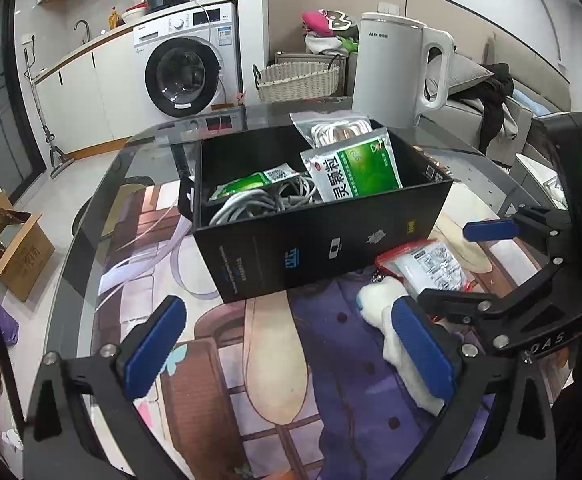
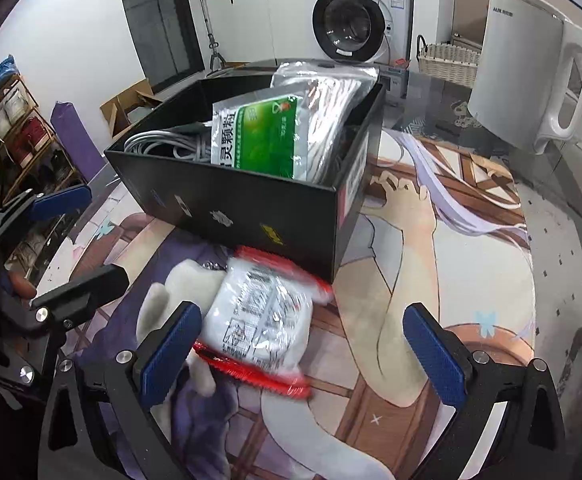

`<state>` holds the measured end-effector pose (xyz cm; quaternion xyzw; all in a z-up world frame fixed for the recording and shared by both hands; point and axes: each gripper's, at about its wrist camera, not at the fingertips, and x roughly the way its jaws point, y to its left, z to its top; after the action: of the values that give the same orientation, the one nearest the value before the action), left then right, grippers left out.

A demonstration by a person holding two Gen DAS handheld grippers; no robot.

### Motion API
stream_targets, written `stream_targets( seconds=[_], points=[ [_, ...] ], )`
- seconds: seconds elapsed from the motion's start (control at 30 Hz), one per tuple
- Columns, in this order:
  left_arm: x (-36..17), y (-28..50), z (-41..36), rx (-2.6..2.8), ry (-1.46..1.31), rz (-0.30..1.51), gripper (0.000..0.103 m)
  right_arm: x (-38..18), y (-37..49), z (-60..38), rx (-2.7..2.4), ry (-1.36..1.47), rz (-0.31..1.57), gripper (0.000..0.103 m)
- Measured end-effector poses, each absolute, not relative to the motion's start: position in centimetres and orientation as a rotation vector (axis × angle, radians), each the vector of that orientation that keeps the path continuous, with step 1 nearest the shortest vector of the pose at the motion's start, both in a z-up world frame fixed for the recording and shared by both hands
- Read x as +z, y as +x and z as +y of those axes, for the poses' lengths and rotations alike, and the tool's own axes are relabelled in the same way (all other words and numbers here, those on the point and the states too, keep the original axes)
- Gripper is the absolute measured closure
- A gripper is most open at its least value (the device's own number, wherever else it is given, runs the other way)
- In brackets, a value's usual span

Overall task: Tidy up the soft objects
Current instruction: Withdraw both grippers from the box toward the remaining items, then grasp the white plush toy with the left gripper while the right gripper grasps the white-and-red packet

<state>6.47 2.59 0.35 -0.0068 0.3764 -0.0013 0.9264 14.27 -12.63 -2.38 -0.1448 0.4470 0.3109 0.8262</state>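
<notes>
An open black box (image 1: 323,240) (image 2: 251,204) stands on the printed mat. Inside are a green pouch (image 1: 355,168) (image 2: 267,140), a silver bag (image 1: 339,128) and a coil of grey cable (image 1: 263,200) (image 2: 163,144). Just in front of the box a white packet with red edges (image 1: 431,268) (image 2: 263,320) lies on a white plush toy (image 1: 391,320) (image 2: 187,284). My right gripper (image 2: 303,356) (image 1: 445,264) is open, its fingers straddling the packet. My left gripper (image 1: 289,348) (image 2: 73,244) is open and empty, with its right pad (image 1: 423,344) against the plush.
A white kettle (image 1: 399,68) (image 2: 531,80) stands behind and to the right of the box. The glass table's curved edge (image 1: 91,208) runs close on the left. Beyond it are a washing machine (image 1: 187,64), a wicker basket (image 1: 299,80) and a cardboard box (image 1: 11,244) on the floor.
</notes>
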Motion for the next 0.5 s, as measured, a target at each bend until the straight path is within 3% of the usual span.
stream_targets(
  seconds=[0.5],
  points=[
    [-0.7, 6.4, 0.3, -0.188, -0.003, 0.865, 0.000, -3.2, 14.2, -13.5, 0.671, -0.390, 0.941, 0.001]
  ],
)
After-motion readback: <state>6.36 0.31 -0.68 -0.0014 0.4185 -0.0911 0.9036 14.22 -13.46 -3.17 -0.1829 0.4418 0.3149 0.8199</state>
